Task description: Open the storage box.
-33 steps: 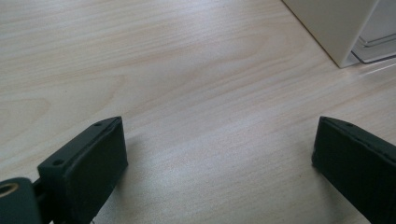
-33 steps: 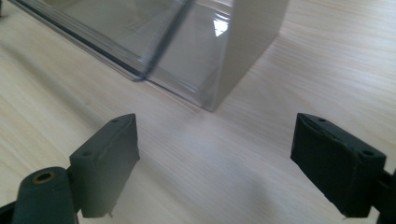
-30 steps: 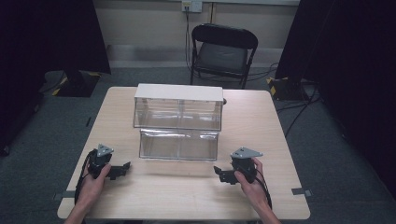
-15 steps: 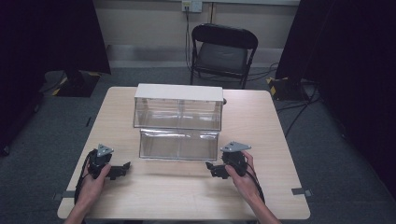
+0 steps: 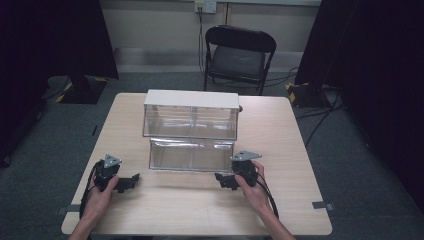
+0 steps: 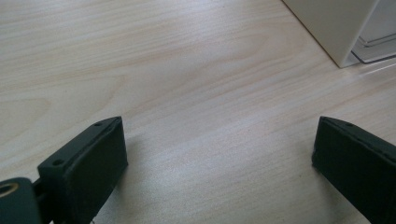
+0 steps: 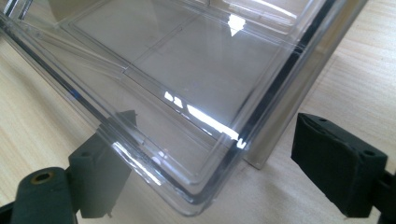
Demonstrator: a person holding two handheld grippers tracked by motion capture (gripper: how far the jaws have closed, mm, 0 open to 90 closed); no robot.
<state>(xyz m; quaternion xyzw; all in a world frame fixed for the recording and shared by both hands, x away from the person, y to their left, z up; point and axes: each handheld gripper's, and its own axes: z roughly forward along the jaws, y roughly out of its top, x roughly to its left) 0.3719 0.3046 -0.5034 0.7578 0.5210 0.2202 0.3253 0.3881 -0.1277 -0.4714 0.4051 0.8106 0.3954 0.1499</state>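
A clear drawer cabinet [image 5: 190, 100] with a white top stands mid-table. Its lower clear drawer [image 5: 192, 155] is pulled out toward me. My right gripper [image 5: 223, 180] sits at the drawer's front right corner. In the right gripper view, the right gripper [image 7: 212, 140] is open, and the empty drawer's [image 7: 187, 60] rounded corner lies between the jaws, one jaw showing through the plastic. My left gripper [image 5: 128, 181] rests low over bare table, left of the drawer. The left gripper [image 6: 219, 128] is open and holds nothing, with the cabinet's white corner [image 6: 336, 23] ahead to its right.
The wooden table [image 5: 200, 210] has bare wood in front of the drawer and on both sides of the cabinet. A black folding chair [image 5: 237, 55] stands beyond the far edge. Dark curtains and cables lie around the room.
My right gripper has moved left and slightly forward, up to the drawer's front right corner. The left gripper has stayed where it was.
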